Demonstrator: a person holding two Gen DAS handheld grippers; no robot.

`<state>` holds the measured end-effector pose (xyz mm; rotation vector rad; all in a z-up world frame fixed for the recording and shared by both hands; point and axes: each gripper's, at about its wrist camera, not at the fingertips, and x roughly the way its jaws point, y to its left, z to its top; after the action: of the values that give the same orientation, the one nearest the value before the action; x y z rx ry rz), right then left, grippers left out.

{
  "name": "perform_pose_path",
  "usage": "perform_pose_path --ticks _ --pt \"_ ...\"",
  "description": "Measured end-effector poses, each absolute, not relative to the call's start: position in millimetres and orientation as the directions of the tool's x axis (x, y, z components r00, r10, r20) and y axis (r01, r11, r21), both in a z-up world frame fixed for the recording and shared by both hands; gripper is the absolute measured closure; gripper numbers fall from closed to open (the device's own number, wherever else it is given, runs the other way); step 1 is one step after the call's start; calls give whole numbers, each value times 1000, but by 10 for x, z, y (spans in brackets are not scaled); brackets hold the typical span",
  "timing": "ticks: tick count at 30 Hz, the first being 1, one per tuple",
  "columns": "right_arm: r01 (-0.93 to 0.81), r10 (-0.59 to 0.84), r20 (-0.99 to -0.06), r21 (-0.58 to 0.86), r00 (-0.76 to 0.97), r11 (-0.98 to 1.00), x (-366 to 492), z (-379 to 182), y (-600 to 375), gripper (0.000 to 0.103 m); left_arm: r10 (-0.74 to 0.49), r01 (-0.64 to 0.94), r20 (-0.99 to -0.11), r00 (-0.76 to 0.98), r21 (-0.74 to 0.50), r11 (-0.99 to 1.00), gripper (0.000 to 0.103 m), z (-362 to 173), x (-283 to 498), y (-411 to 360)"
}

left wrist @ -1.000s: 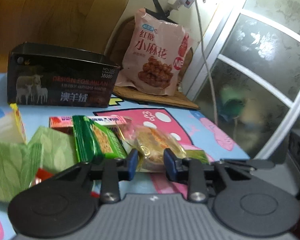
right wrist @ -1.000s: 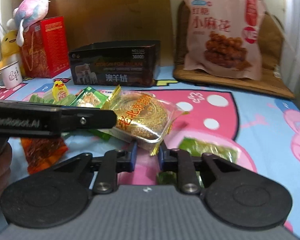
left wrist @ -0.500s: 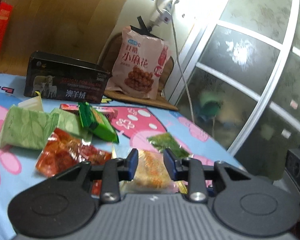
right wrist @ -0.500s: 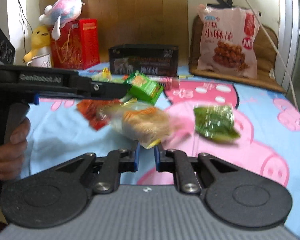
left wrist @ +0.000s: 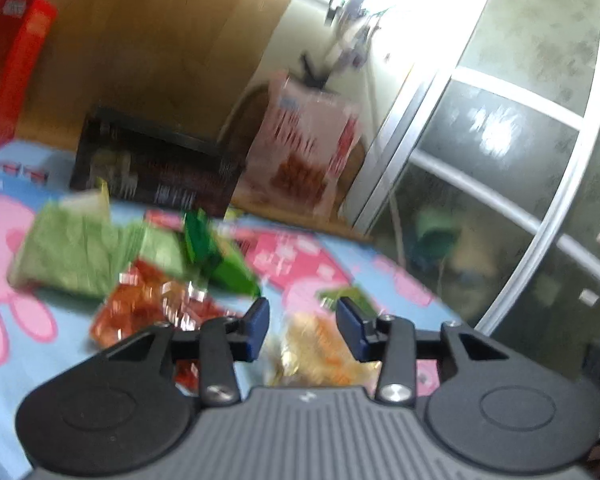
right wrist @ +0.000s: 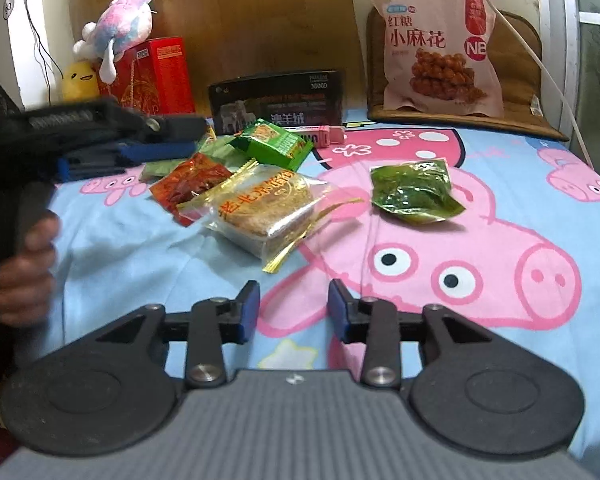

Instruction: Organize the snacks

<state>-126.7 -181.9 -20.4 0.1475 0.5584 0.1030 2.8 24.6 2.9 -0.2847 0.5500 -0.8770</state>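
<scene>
You are holding the right gripper low and level, its jaws standing apart with a clear gap between the blue pads; nothing is sitting between them. You are holding the left gripper with its jaws likewise spread, the blue pads well separated and closing on nothing. In the right wrist view the left gripper is reaching in from the left edge, fingers pointing to the right. Your left hand is wrapping around its dark handle, fingers curled. Your right hand is not showing.
</scene>
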Motion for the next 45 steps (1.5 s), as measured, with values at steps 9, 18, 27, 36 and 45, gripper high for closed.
perform_pose_path --ticks 9,18,27,36,45 --pt "-44 113 -504 146 856 988 -1348 -240 -1768 57 -800 631 -284 529 -499 594 64 0 41 415" --pt "-21 102 -524 157 846 987 -1438 -235 -1743 56 -790 624 -298 536 -490 608 64 -1 38 415" --pt "-14 96 -520 160 848 987 -1452 -248 -1714 53 -789 626 -295 538 -487 609 64 8 11 427" --pt "-19 104 -508 169 855 985 -1464 -261 -1729 53 -789 626 -303 535 -486 610 64 15 9 413" --pt "-23 109 -504 173 857 985 -1470 -268 -1741 53 -788 624 -308 533 -485 613 63 9 19 404"
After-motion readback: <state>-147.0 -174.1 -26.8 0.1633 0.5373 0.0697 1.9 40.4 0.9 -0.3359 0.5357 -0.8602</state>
